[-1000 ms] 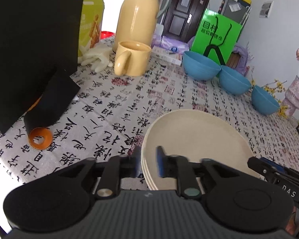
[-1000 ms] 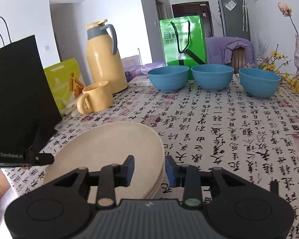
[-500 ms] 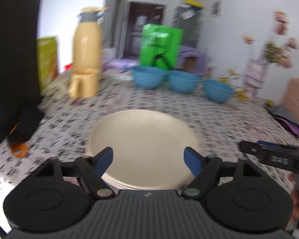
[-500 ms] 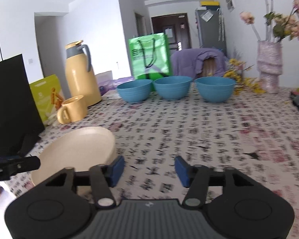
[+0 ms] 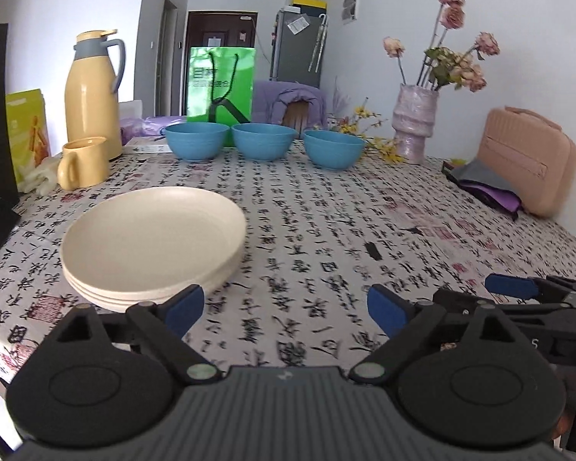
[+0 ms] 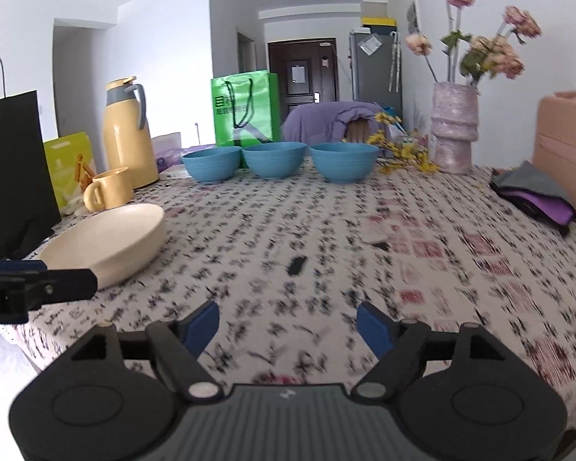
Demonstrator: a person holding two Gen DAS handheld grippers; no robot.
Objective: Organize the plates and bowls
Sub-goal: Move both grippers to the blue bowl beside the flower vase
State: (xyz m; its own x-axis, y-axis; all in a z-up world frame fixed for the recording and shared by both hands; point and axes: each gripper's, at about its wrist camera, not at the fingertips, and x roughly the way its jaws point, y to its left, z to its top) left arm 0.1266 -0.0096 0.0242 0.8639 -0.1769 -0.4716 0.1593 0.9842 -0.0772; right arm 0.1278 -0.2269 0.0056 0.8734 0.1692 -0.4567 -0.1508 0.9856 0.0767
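A stack of three cream plates [image 5: 153, 242] sits on the patterned tablecloth at the front left; it also shows in the right wrist view [image 6: 107, 242]. Three blue bowls stand in a row at the far side: left [image 5: 196, 141], middle [image 5: 264, 141], right [image 5: 334, 150]; the right wrist view shows them too [image 6: 211, 164], [image 6: 275, 160], [image 6: 343, 162]. My left gripper [image 5: 286, 311] is open and empty, just right of the plate stack at the table's front. My right gripper [image 6: 288, 324] is open and empty over the tablecloth, further right.
A yellow thermos [image 5: 94, 92] and yellow mug [image 5: 82, 168] stand at the back left, by a black paper bag [image 6: 13, 165] and a green bag [image 5: 220, 84]. A vase of flowers [image 5: 414, 126] and a pink case [image 5: 526, 161] are at the right.
Both grippers opened wide, let go of the plate stack and pulled back to the right. The plates stay stacked on the table.
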